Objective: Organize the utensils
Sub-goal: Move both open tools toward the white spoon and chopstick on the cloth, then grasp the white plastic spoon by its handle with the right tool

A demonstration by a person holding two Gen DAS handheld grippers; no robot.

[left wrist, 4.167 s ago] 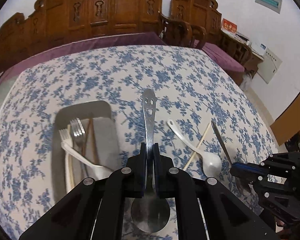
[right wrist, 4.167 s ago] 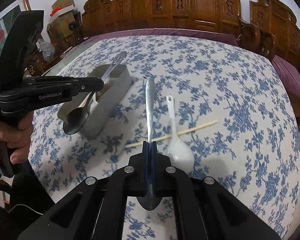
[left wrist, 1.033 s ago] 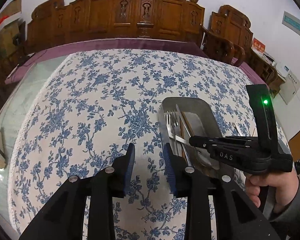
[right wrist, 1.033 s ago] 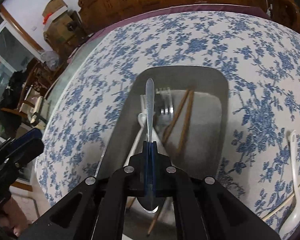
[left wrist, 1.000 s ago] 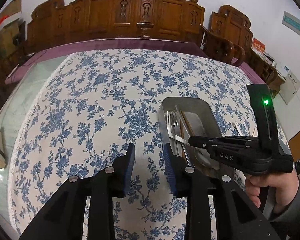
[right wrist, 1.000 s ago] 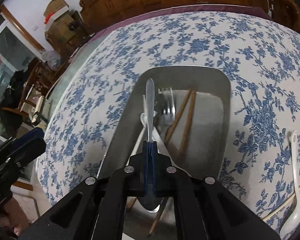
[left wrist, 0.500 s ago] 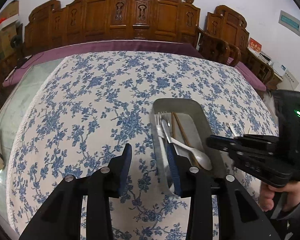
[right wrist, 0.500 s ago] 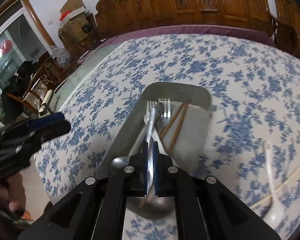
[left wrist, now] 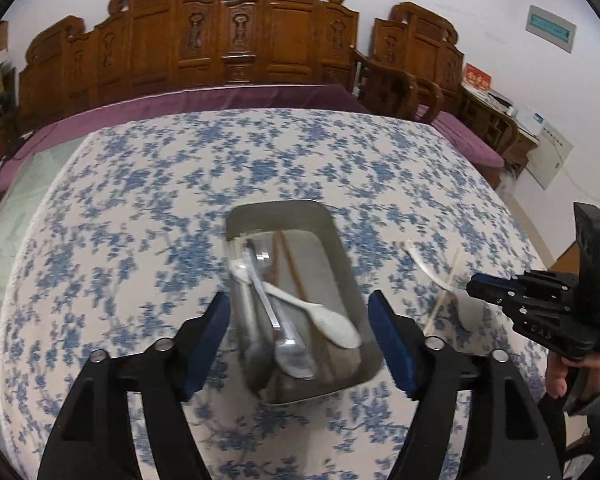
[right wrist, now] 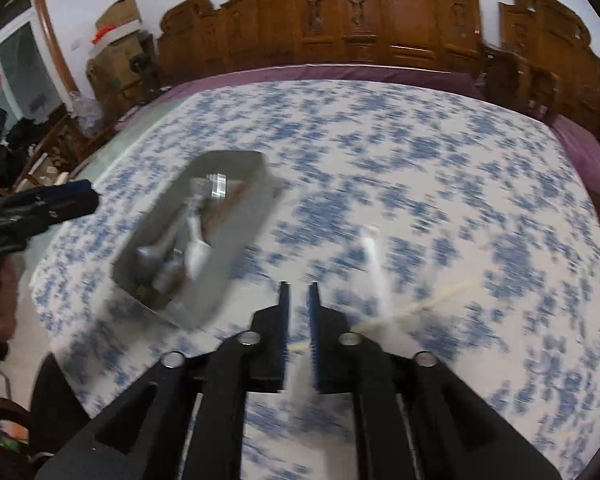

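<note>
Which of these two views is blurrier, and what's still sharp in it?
The right wrist view is blurrier: tablecloth and metal tray smear from motion, while its own fingers stay crisp. The left wrist view is only mildly soft around the tray.

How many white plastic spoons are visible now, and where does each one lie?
2. One white spoon lies inside the metal tray, across the metal cutlery. The other white spoon lies on the tablecloth right of the tray, beside a chopstick. Others may be hidden under the pile.

Spoons point(left wrist: 288, 344) and forks point(left wrist: 260, 258) lie in the tray point(left wrist: 280, 212); 1 spoon point(left wrist: 428, 272) lies on the table point(left wrist: 140, 208) right of it.
</note>
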